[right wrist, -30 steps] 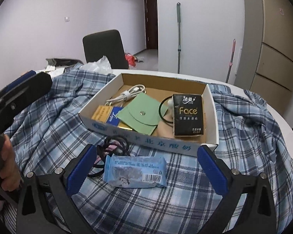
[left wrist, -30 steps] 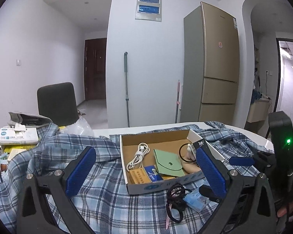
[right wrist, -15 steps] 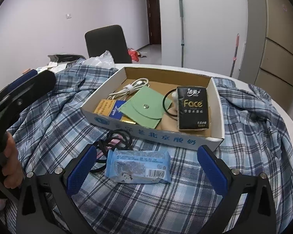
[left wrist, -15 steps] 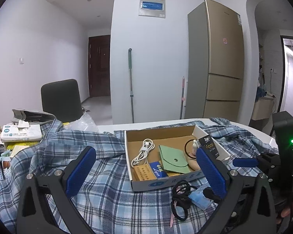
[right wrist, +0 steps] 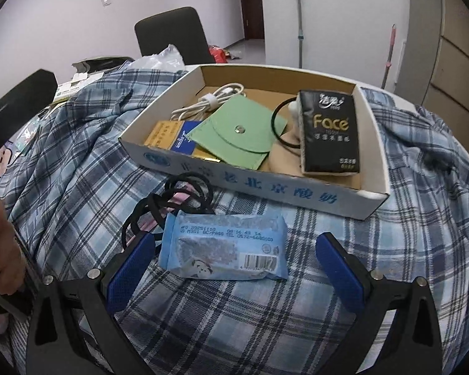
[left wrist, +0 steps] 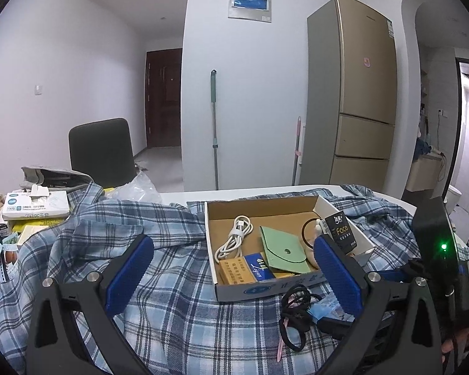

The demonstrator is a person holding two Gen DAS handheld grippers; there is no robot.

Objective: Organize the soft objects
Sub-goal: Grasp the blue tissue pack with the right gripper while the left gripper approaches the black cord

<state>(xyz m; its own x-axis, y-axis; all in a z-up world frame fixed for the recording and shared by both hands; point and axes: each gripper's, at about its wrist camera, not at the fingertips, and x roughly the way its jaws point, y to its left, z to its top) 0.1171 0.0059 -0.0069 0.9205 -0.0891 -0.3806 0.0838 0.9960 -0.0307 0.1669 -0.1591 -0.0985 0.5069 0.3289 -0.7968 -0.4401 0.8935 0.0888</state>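
A blue tissue pack (right wrist: 226,247) lies on the plaid shirt (right wrist: 78,168) in front of a shallow cardboard box (right wrist: 253,184). My right gripper (right wrist: 234,268) is open, its blue pads on either side of the pack's near edge. Black hair ties (right wrist: 175,200) lie just behind the pack. The box holds a black "Face" tissue pack (right wrist: 328,131), a green pouch (right wrist: 237,134), a white cable (right wrist: 209,103) and a yellow-blue packet (right wrist: 172,134). My left gripper (left wrist: 231,272) is open and empty above the shirt, left of the box (left wrist: 265,287).
A black chair (left wrist: 101,153) stands behind the table. A tissue box and clutter (left wrist: 34,206) sit at the far left. A gold fridge (left wrist: 356,93) and a mop (left wrist: 214,125) stand by the back wall. The right gripper's body (left wrist: 437,265) is beside the box.
My right gripper has moved forward and down, so the blue tissue pack now lies between its pads. The left gripper's view has risen slightly and drifted left.
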